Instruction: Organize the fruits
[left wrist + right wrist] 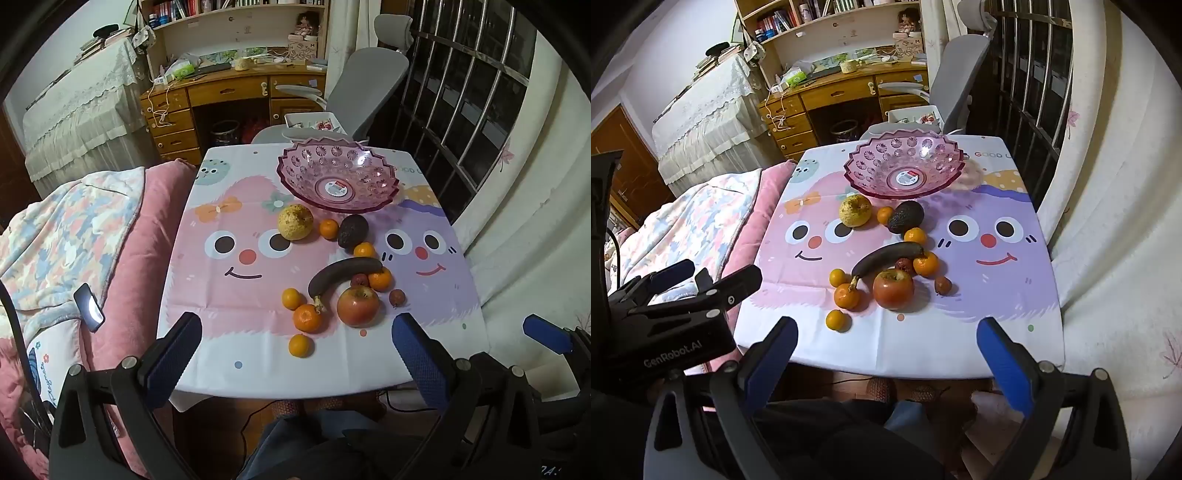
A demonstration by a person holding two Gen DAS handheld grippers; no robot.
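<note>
Hiding behind banana (341, 275): small reddish fruit (359, 280).

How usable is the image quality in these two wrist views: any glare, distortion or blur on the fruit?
Left wrist view: strong fisheye bending with dark corners, a glare spot on the pink bowl, and the apple is sharp. Right wrist view: same distortion, glare on the bowl's far wall, soft shadows beside the banana, and the fruit is in focus.

Dim indoor light, heavy fisheye bending and dark vignette at edges, glare on the pink faceted plastic bowl (903, 166), soft fruit shadows.
</note>
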